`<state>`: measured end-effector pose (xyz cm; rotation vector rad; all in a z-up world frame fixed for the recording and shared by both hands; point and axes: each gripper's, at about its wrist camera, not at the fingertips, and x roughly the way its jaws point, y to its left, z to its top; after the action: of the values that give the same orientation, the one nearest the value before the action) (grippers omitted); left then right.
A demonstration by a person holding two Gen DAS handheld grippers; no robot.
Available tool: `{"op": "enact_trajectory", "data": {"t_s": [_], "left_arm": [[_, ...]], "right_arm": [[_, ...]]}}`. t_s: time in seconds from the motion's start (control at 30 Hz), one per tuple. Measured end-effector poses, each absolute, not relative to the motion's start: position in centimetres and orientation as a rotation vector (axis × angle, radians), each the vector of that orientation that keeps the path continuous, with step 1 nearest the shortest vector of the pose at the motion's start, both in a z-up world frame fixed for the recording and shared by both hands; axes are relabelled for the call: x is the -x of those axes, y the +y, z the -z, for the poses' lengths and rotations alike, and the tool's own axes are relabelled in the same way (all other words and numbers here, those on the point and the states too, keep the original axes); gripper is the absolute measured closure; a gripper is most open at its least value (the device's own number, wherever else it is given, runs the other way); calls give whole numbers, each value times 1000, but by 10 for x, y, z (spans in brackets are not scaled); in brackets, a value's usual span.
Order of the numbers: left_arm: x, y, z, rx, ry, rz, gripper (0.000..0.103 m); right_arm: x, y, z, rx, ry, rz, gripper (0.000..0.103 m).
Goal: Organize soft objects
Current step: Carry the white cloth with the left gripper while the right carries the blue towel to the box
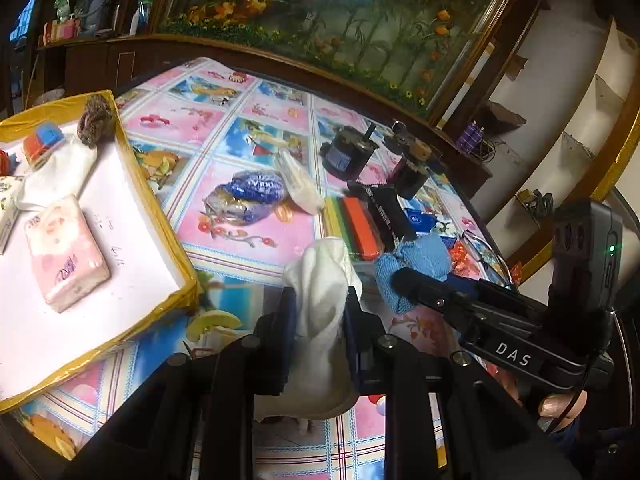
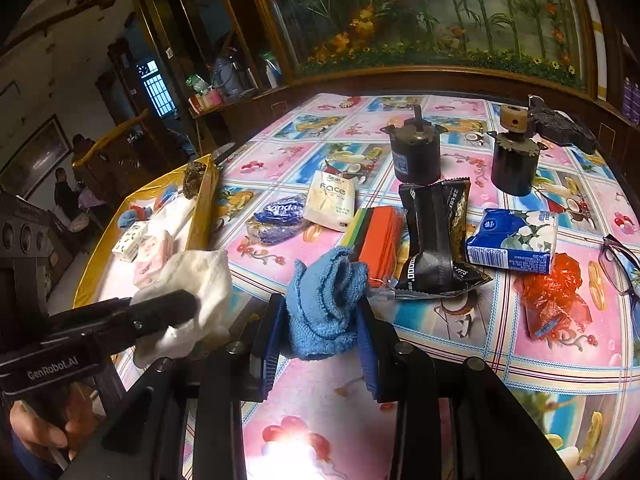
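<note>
My left gripper (image 1: 320,300) is shut on a white sock (image 1: 324,292) and holds it just above the table, right of the yellow-rimmed tray (image 1: 160,216). My right gripper (image 2: 320,312) is shut on a blue cloth (image 2: 324,300), bunched between its pads near the table's front. From the right wrist the white sock (image 2: 196,280) and the left gripper (image 2: 172,308) show at the left, beside the tray (image 2: 204,208). From the left wrist the blue cloth (image 1: 420,264) and the right gripper (image 1: 404,280) show at the right. The tray holds a pink tissue pack (image 1: 64,252), a white cloth (image 1: 56,176) and a brown scrunchie (image 1: 94,120).
On the flowered tablecloth lie a blue Vinda tissue pack (image 2: 278,216), a white tissue pack (image 2: 330,200), a striped orange pack (image 2: 376,244), a black snack bag (image 2: 436,240), a blue tissue pack (image 2: 512,244), a red plastic bag (image 2: 552,292), two dark motors (image 2: 416,152) and glasses (image 2: 618,264).
</note>
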<state>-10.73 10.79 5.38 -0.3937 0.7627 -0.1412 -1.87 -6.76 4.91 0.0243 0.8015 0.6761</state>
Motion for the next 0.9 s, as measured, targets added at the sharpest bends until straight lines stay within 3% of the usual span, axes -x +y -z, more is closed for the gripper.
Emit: {"op": "enact_trajectory", "data": {"t_s": [0.5,0.9], "left_arm": [[145,159,-99,438,615,44,81],[171,233,-96,527,555,-102,81]], "right_arm": [[20,-70,-50,-44,777,-685,66],[21,-65,-50,-55,772,-716,66]]}}
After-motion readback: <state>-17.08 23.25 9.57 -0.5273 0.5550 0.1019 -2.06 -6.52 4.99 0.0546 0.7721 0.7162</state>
